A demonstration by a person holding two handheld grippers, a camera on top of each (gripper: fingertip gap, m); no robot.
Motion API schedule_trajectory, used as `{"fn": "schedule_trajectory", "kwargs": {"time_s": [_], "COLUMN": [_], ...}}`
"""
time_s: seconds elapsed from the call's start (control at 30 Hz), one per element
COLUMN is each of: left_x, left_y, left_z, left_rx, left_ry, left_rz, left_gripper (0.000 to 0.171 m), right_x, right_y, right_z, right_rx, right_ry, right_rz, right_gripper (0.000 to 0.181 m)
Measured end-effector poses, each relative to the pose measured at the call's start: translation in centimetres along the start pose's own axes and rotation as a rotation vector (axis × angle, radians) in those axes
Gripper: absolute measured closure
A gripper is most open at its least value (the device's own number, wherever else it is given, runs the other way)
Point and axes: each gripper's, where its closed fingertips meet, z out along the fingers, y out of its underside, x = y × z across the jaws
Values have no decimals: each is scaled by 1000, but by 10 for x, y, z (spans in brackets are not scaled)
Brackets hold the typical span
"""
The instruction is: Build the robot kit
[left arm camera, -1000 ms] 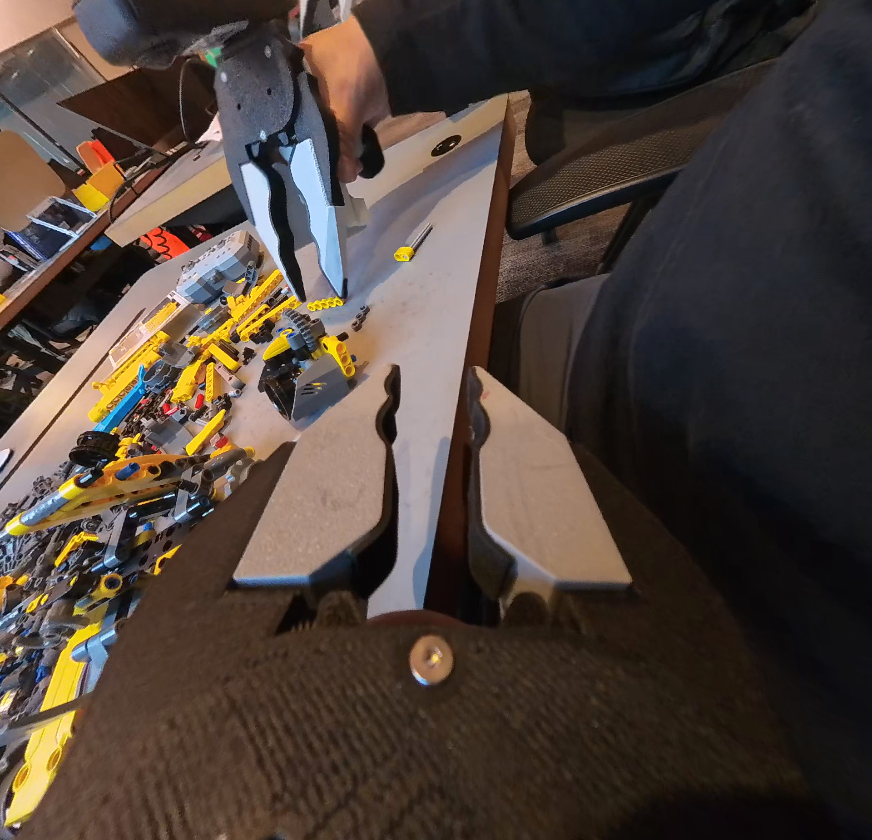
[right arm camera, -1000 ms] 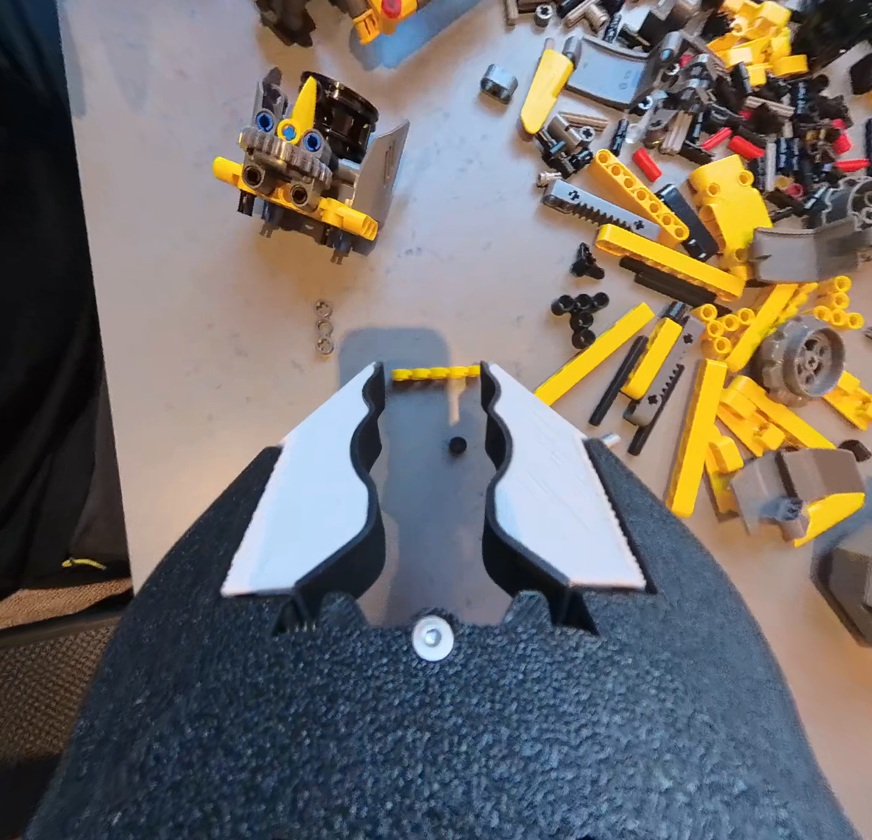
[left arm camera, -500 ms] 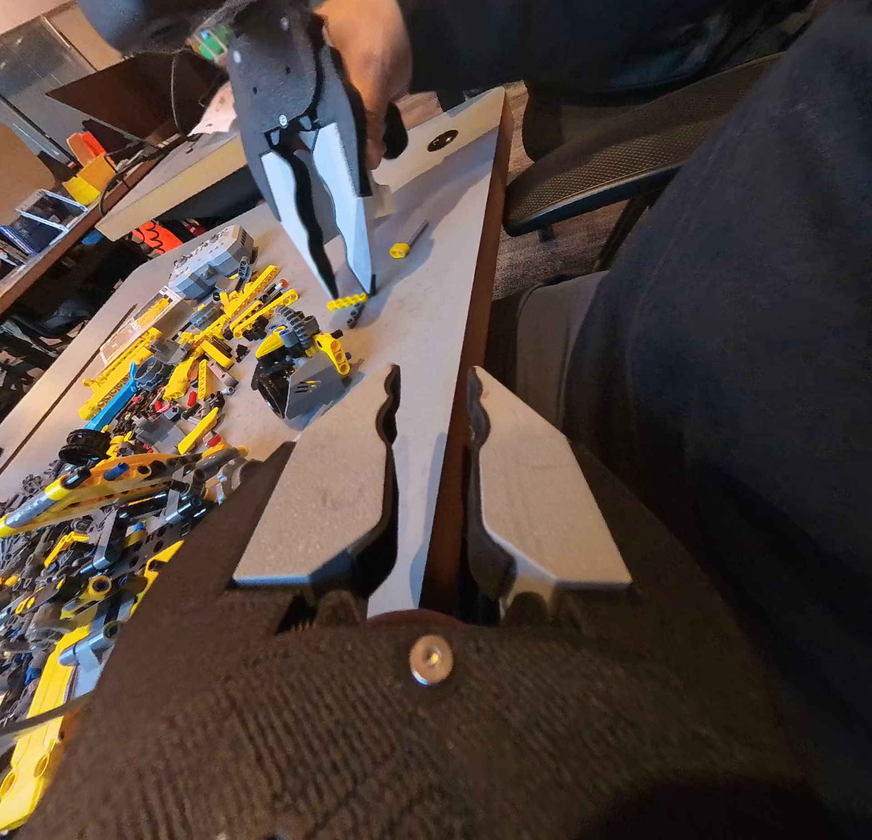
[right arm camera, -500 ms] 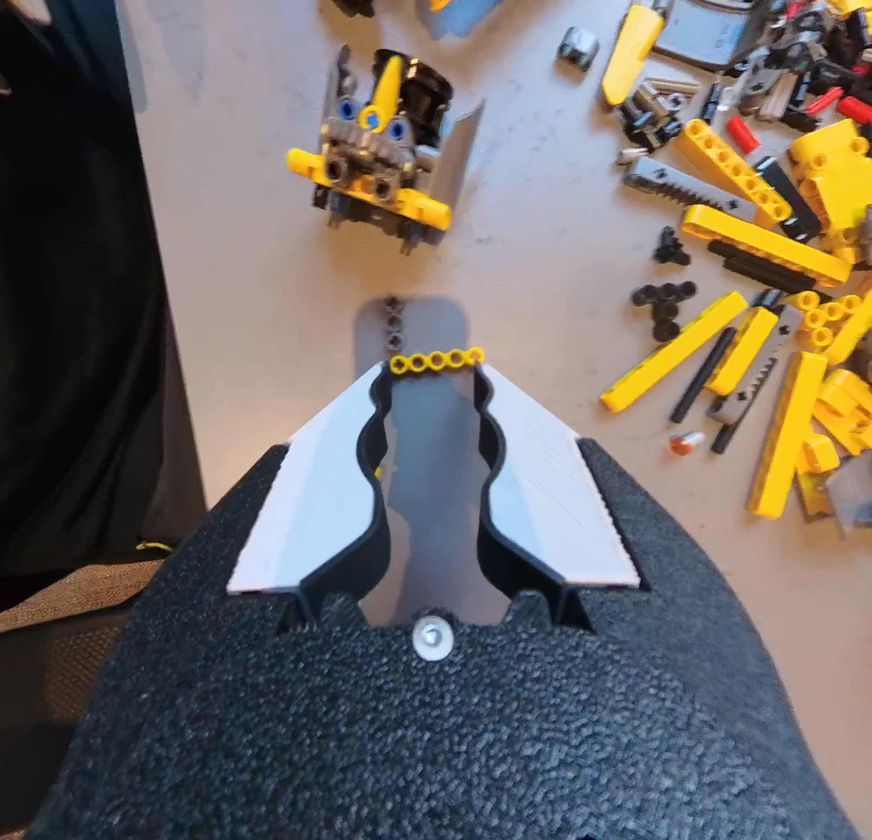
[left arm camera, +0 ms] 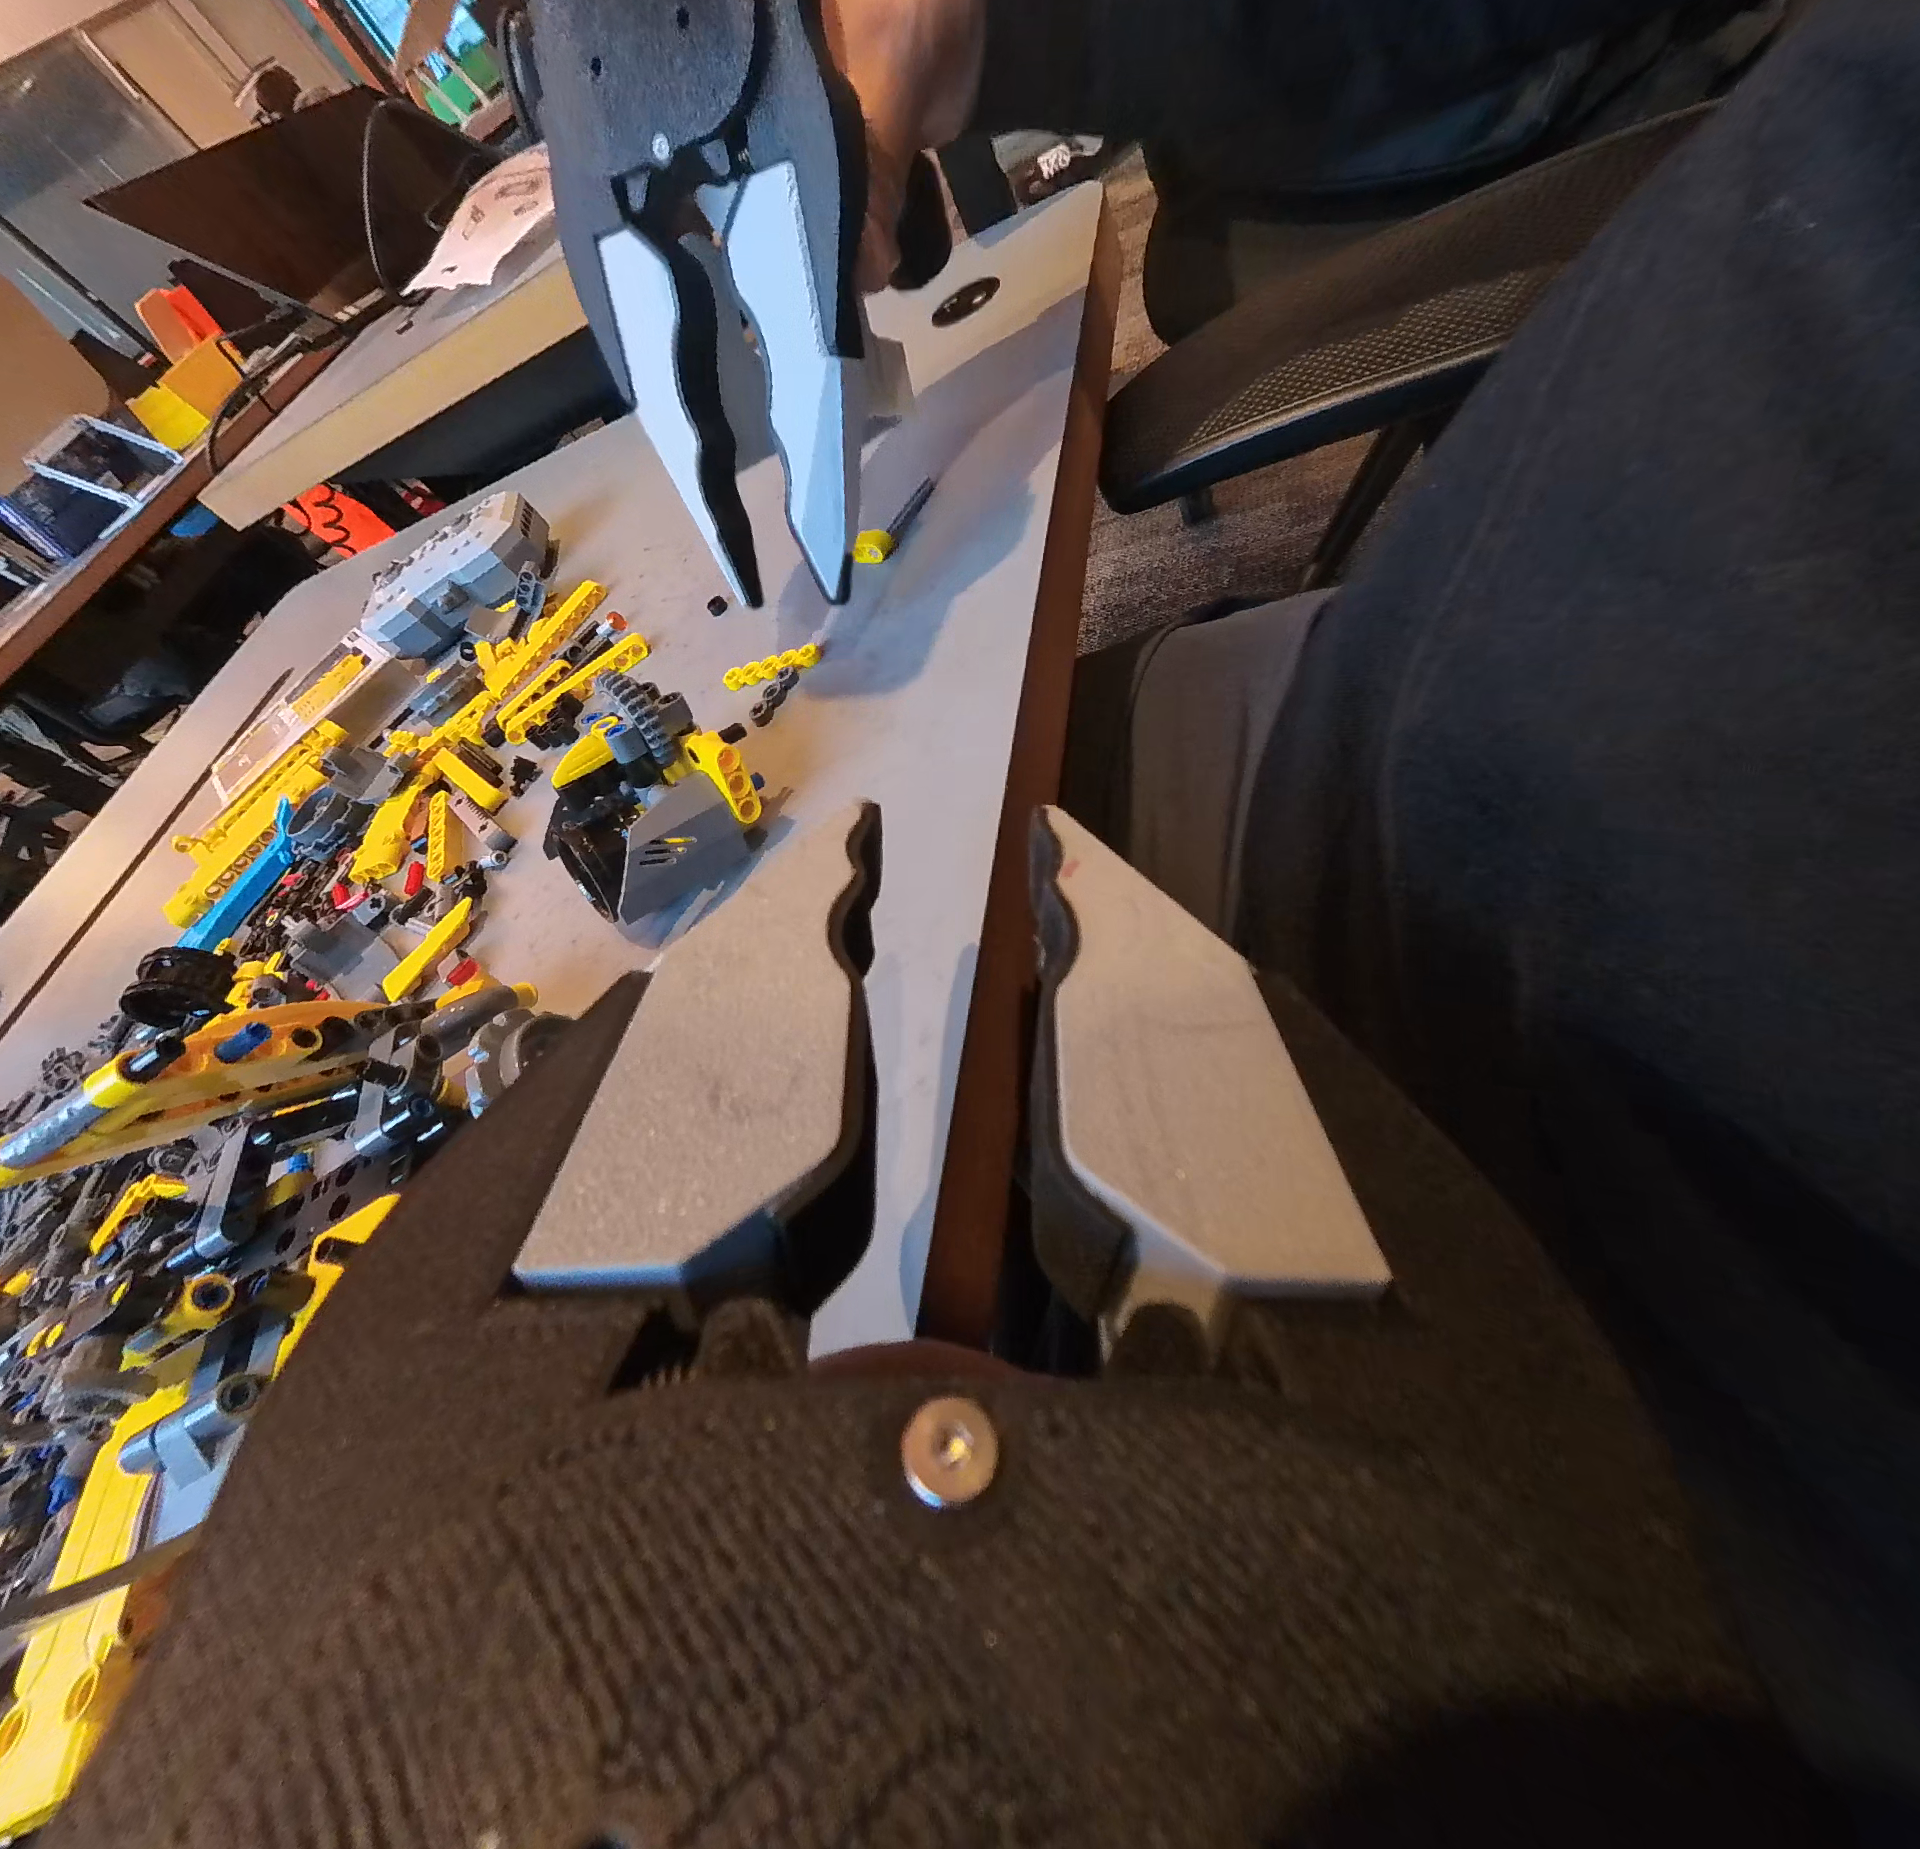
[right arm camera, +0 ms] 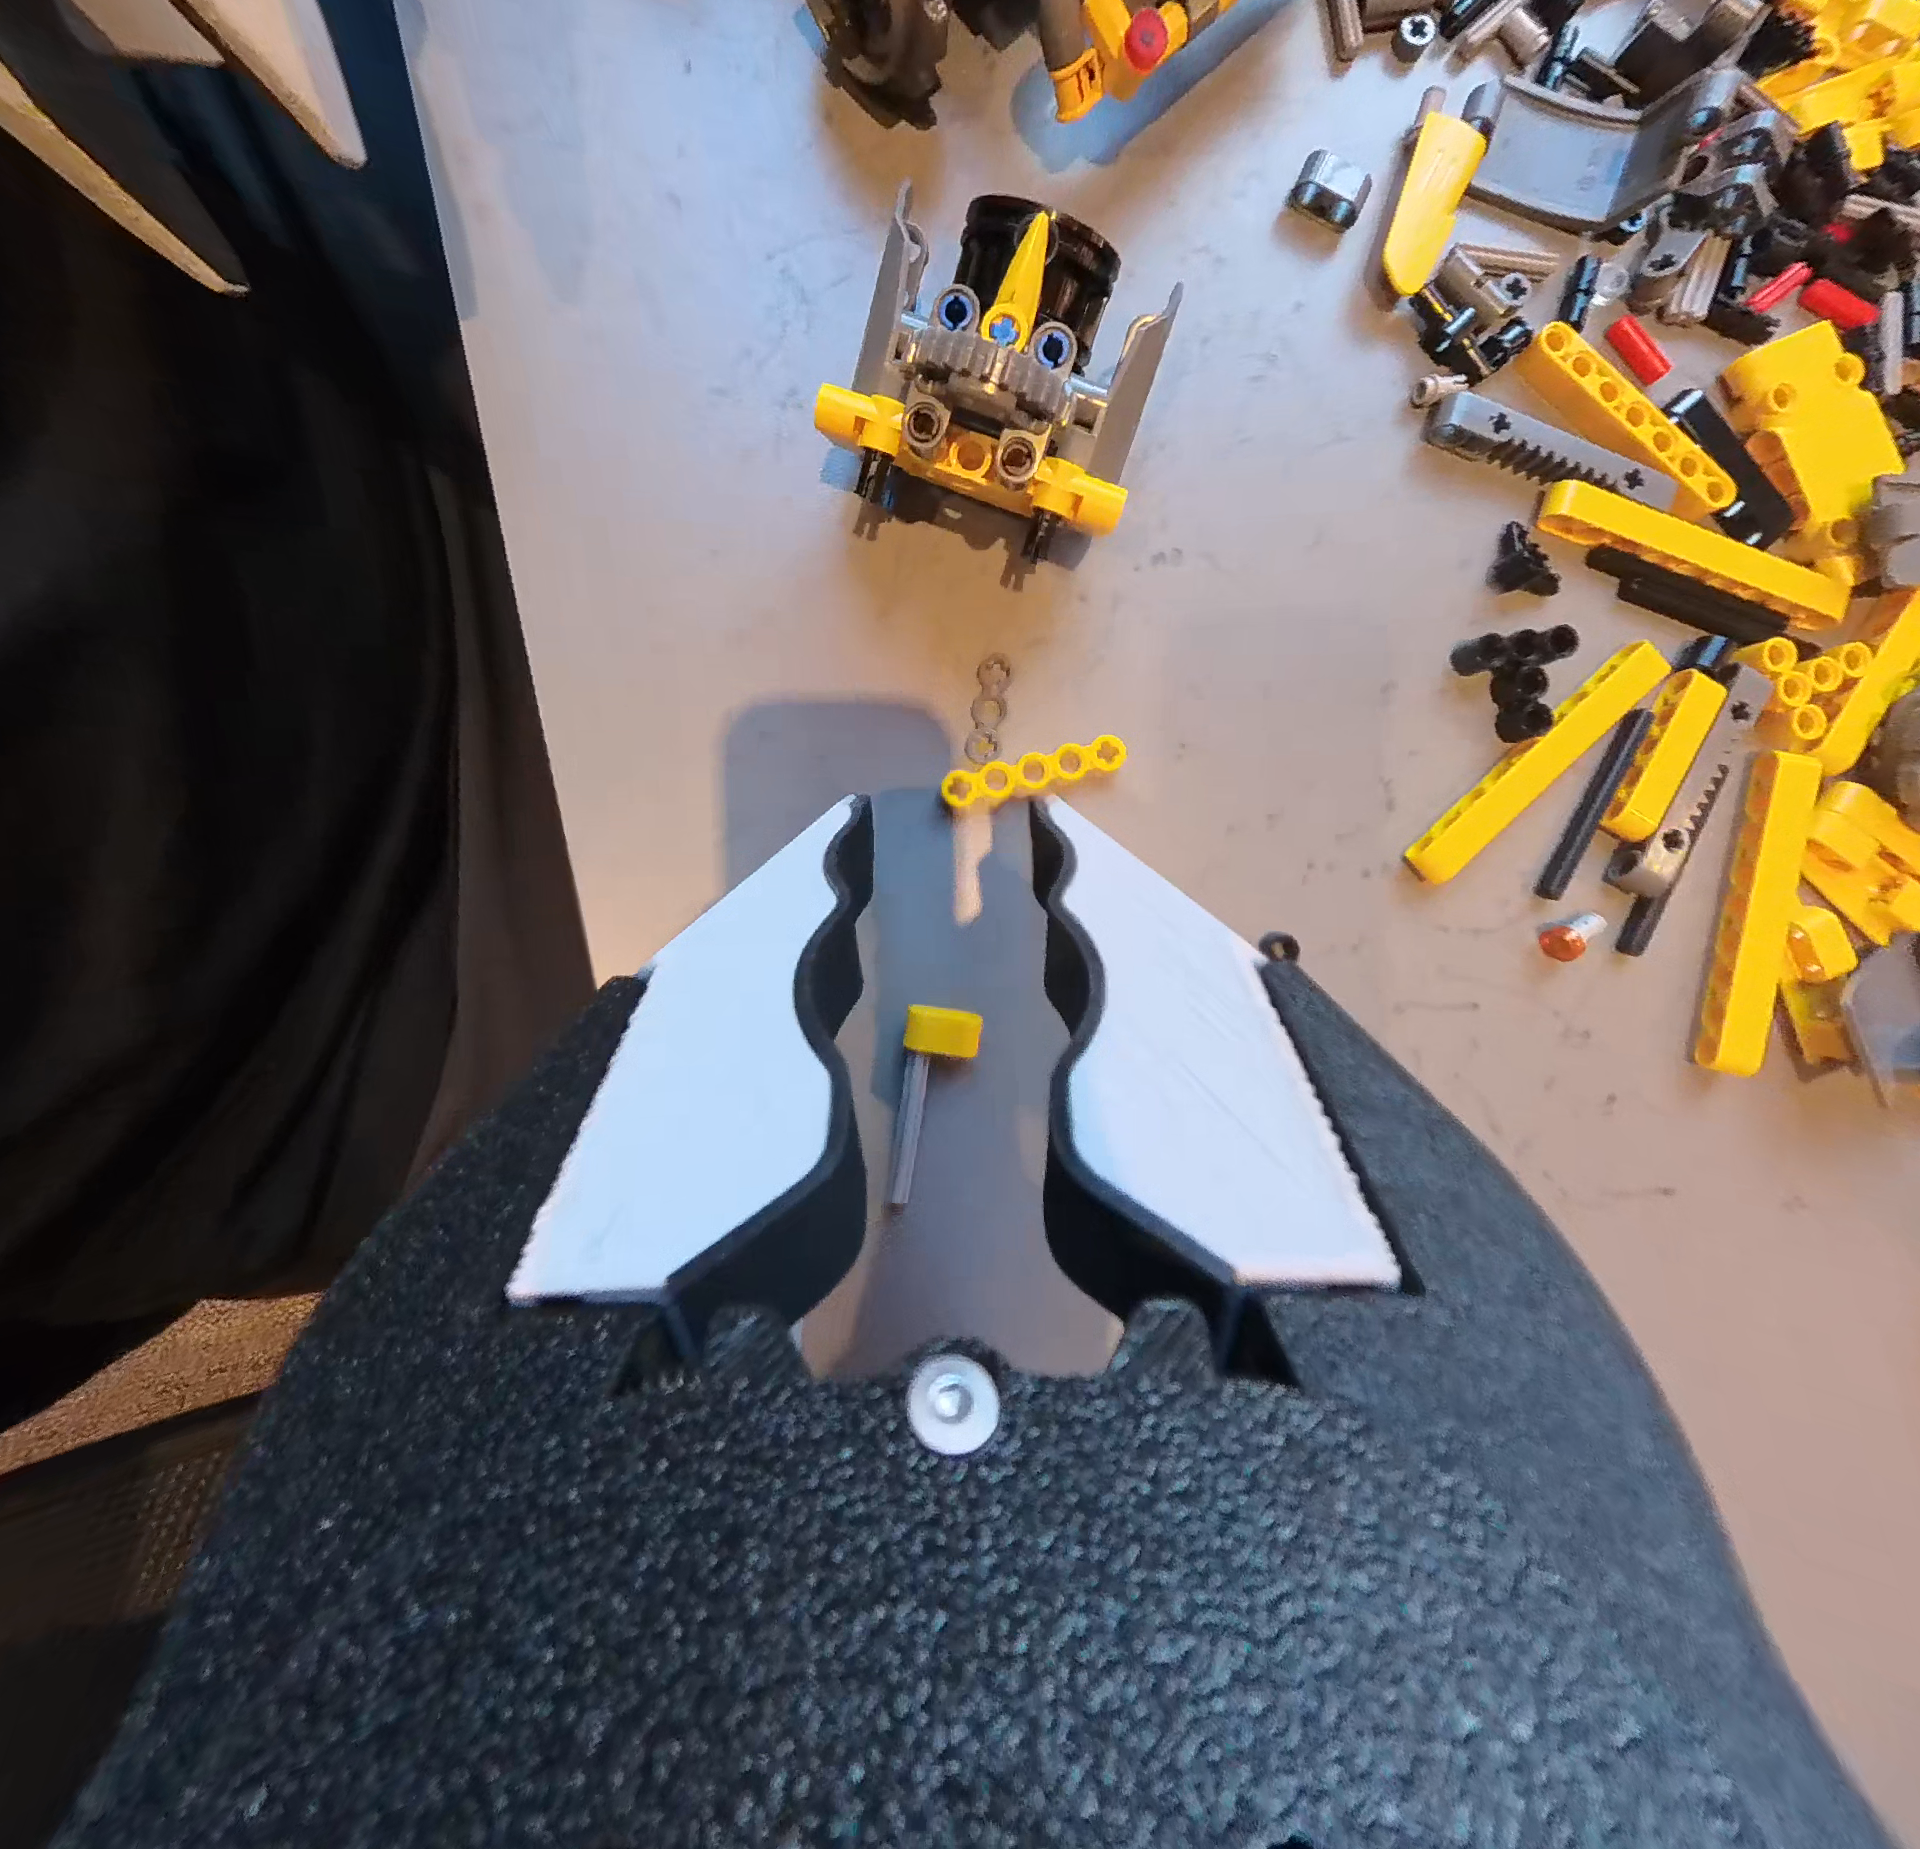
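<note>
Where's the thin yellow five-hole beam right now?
In the right wrist view the thin yellow beam lies flat on the table, just beyond the open right gripper, touching a grey strip that points to the small yellow-black assembly.

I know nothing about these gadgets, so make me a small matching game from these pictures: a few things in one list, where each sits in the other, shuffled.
Things:
1. grey axle with yellow end
2. thin yellow strip of holes
3. small yellow-and-black model
4. left gripper

Places:
A. over the table edge
B. beyond the strip
C. between the right gripper fingers
D. just past the right gripper's fingertips

Pairs: 1-C, 2-D, 3-B, 4-A
</note>
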Motion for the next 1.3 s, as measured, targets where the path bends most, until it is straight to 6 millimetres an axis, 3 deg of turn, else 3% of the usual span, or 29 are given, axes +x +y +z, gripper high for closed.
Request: {"fn": "schedule_trajectory", "kwargs": {"time_s": [0.27, 0.73, 1.1, 1.3], "left_x": [0, 1, -2, -13], "left_y": [0, 0, 0, -8], "left_z": [0, 0, 1, 13], "left_rx": [-1, 1, -5, -20], "left_ry": [3, 6, -4, 20], "left_rz": [-4, -9, -29, -373], "left_gripper": [146, 146, 146, 154], "right_x": [12, 20, -9, -36], "right_y": [8, -2, 0, -35], "right_z": [-5, 19, 10, -4], "right_rx": [19, -44, -33, 162], "right_ry": [17, -75, -118, -47], "right_rz": [42, -43, -61, -139], "right_gripper": [146, 135, 142, 142]}}
